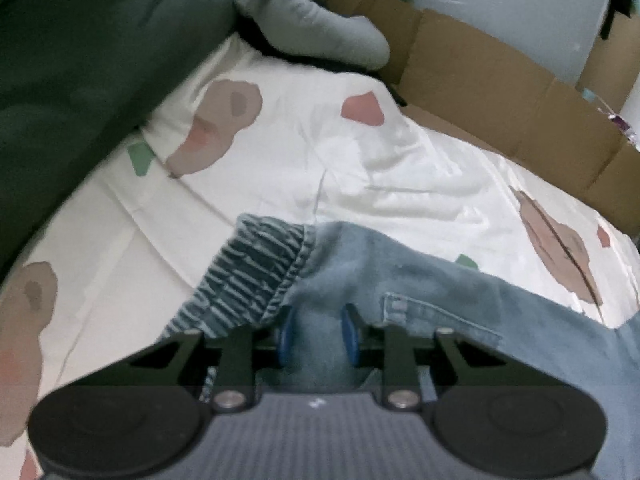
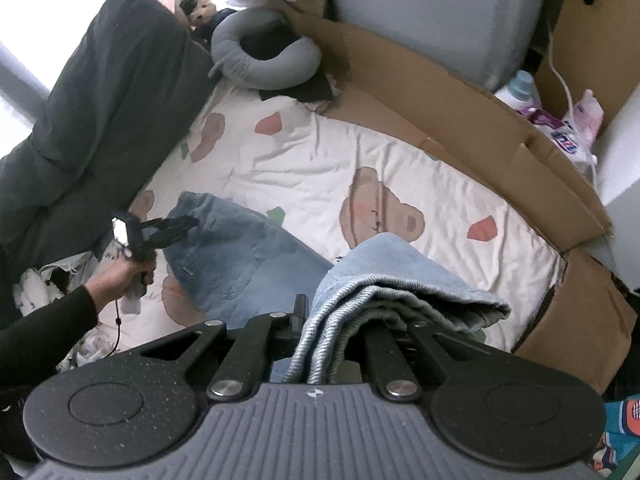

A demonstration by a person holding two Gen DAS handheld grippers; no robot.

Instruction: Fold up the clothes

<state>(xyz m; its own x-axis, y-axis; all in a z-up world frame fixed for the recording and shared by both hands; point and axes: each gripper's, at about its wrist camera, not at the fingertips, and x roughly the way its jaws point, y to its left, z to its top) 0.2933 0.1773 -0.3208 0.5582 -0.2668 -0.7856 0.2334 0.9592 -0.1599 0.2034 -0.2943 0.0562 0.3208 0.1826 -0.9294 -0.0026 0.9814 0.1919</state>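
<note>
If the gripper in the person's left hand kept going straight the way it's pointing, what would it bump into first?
The jeans. The left gripper already has a bunch of their denim between its fingers, beside the elastic waistband. Pushing on, it would probably press the denim into the bear-print bedsheet underneath.

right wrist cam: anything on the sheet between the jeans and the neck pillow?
Nothing lies there. In the right wrist view the stretch from the jeans up to the neck pillow is just bare bear-print sheet.
</note>
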